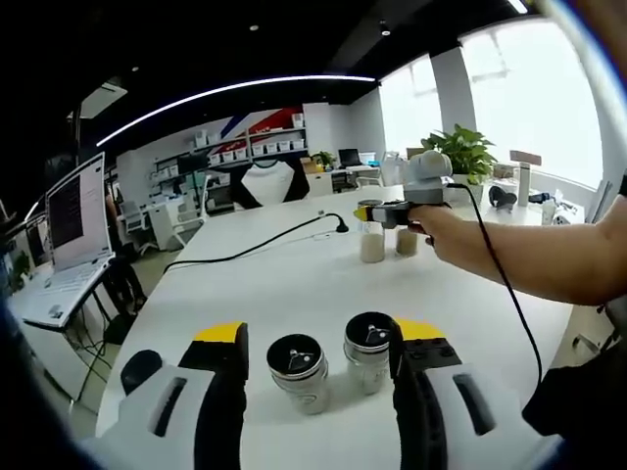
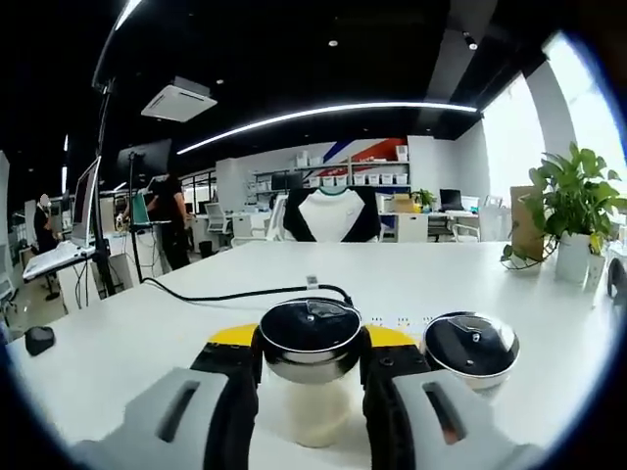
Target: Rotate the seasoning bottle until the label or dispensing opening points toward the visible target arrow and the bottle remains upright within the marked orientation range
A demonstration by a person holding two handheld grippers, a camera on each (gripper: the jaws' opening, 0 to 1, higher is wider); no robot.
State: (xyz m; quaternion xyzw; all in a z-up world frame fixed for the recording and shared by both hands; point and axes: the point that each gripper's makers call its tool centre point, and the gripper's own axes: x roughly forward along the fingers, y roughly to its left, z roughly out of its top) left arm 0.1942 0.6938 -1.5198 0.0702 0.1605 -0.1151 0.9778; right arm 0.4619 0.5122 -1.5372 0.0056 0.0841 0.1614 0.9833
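Glass with a black cap — bottle (image 2: 312, 377) upright between the right tongs (image 2: 312, 392), jaws pressed to its neck on both sides, pinching it just under the cap. Long axis vertical, running straight up through the gap between the jaws, so any turn goes round that axis with the grip as pivot. Second bottle (image 2: 472, 351) just beside, off the outer side of the right jaw, near enough to get knocked in a twist. No arrow or marked range legible on the desk (image 2: 196, 323); dispensing opening on the cap too small to read for direction.

Seen from the left side: right tongs (image 1: 377, 212) far ahead across the desk (image 1: 284, 284), closed on that bottle (image 1: 372, 240), a hand (image 1: 431, 220) behind them, its neighbour (image 1: 407, 241) close by. Left tongs (image 1: 318, 392) spread wide, gripping nothing — two more capped jars (image 1: 300, 370) standing in the gap between the jaws, the second (image 1: 369, 351) nearly against the right jaw. Right side clearly the working one.

White, smooth desk, black cable (image 2: 245, 292) snaking ahead of the tongs. Open office beyond: potted plant (image 2: 573, 211), shelves (image 2: 333, 176), laptop (image 1: 64, 245) on a stand.
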